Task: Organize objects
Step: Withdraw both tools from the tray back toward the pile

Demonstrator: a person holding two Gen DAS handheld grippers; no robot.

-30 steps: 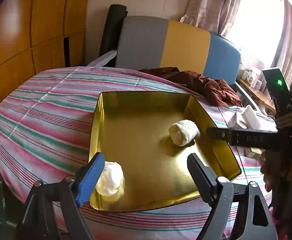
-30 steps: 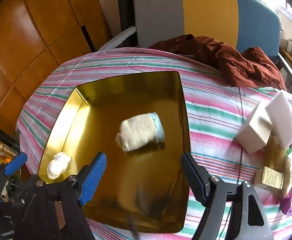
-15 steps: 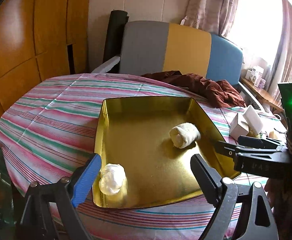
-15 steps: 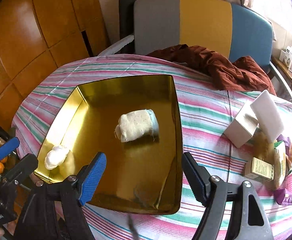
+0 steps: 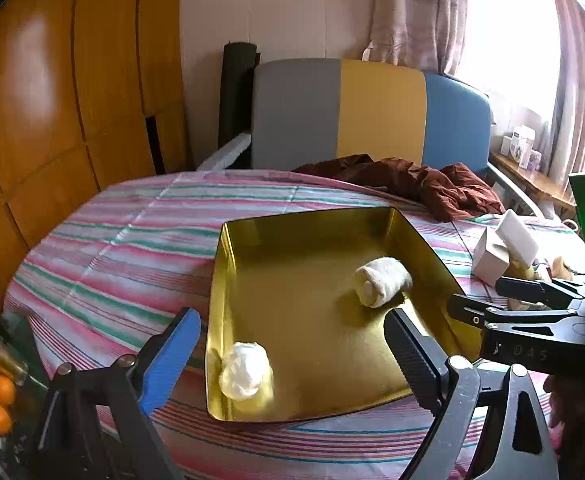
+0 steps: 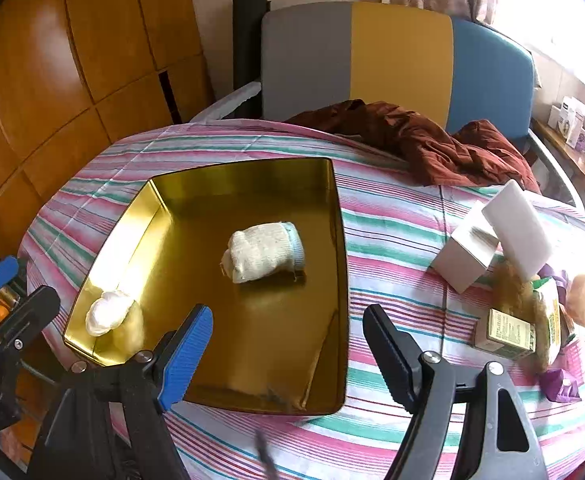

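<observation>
A gold metal tray (image 5: 316, 236) (image 6: 248, 172) lies on the striped tablecloth. In it are a rolled cream sock (image 5: 382, 286) (image 6: 264, 252) near the middle and a small white bundle (image 5: 244, 370) (image 6: 106, 314) in the near left corner. My left gripper (image 5: 292, 360) is open and empty, above the tray's near edge. My right gripper (image 6: 288, 354) is open and empty, above the tray's near right corner; it also shows at the right of the left wrist view (image 5: 532, 312).
A dark red cloth (image 6: 432, 140) lies at the table's back. White boxes (image 6: 492, 236), a small green-labelled box (image 6: 504, 334) and purple wrappers (image 6: 560, 384) crowd the right side. A grey, yellow and blue chair back (image 6: 392, 60) stands behind. Oranges (image 5: 0, 400) sit low at the left.
Both grippers have pulled back and up from the tray, so more of the table shows. The sock and the white bundle have stayed in place.
</observation>
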